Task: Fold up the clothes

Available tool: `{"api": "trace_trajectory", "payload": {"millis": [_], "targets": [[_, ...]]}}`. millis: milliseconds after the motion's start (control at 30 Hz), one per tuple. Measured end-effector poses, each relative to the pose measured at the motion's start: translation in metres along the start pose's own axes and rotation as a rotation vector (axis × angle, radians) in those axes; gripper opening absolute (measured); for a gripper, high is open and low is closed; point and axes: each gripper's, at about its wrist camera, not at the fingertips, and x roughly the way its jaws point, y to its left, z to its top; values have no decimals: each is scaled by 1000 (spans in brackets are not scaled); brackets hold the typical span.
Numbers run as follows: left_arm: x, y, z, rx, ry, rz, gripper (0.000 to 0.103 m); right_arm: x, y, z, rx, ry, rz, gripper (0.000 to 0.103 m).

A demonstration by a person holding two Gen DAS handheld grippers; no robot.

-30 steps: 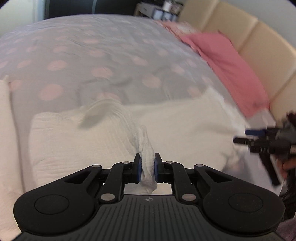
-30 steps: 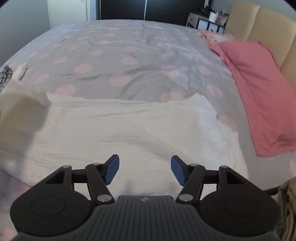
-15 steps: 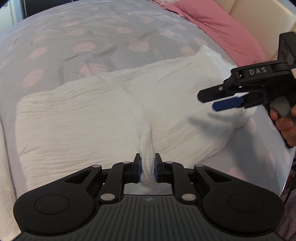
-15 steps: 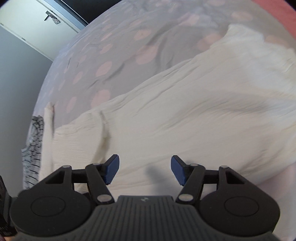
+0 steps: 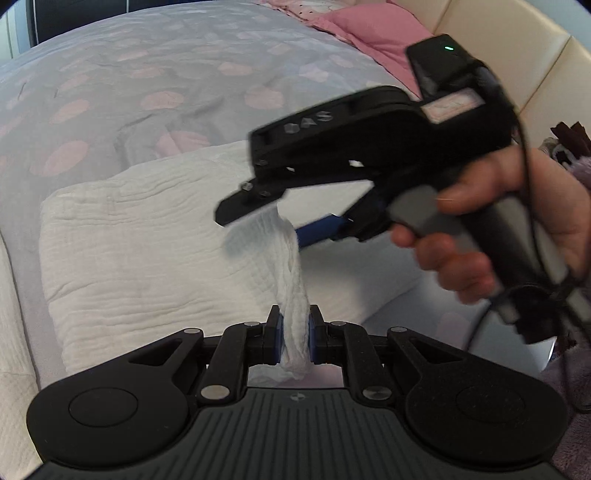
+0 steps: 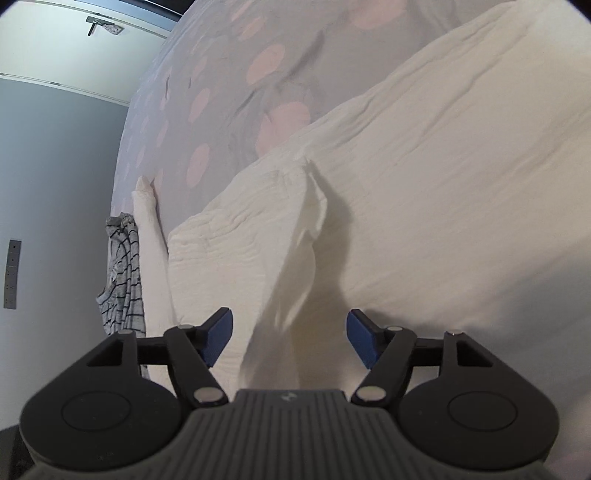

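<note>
A white crinkled garment (image 5: 147, 236) lies spread on the bed. My left gripper (image 5: 294, 339) is shut on a bunched ridge of its cloth (image 5: 293, 295), lifted off the bed. In the left wrist view my right gripper (image 5: 280, 225), held by a hand (image 5: 498, 221), reaches over that ridge from the right. In the right wrist view the right gripper (image 6: 290, 338) stands wide with its jaws opening. The raised fold of the white garment (image 6: 295, 258) runs between the blue pads (image 6: 218, 332) without being pressed.
The grey bedspread with pink dots (image 5: 147, 74) covers the bed. A pink pillow (image 5: 373, 26) and a cream headboard (image 5: 535, 55) lie at the far right. A striped grey garment (image 6: 122, 273) and another white cloth (image 6: 147, 229) lie at the bed's edge.
My right gripper has swung in from the right, rolled, and come over the lifted ridge, so the fold now lies between its jaws. The left gripper has kept its hold on the cloth.
</note>
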Motion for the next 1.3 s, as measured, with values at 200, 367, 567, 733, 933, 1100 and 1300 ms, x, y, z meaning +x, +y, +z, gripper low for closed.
{"api": "trace_trajectory", "payload": {"millis": [200, 367, 567, 733, 933, 1100, 1300], "targets": [[-1, -1, 0, 22, -9, -2, 11, 8, 7, 7, -73, -40, -15, 15], [-7, -2, 7, 25, -22, -45, 27, -15, 20, 14, -217, -101, -31, 10], [-35, 4, 9, 15, -118, -42, 41, -70, 33, 21, -353, -199, -69, 10], [-48, 18, 6, -23, -151, 13, 44, -128, 21, 39, -382, -272, -178, 10], [-43, 34, -5, -55, -108, 80, 44, -194, -16, 58, -380, -374, -334, 10], [-42, 29, -16, -39, -61, 119, 44, -232, -48, 72, -358, -424, -458, 10], [-31, 20, -11, -26, -45, 114, 45, -250, -77, 90, -415, -439, -655, 10]]}}
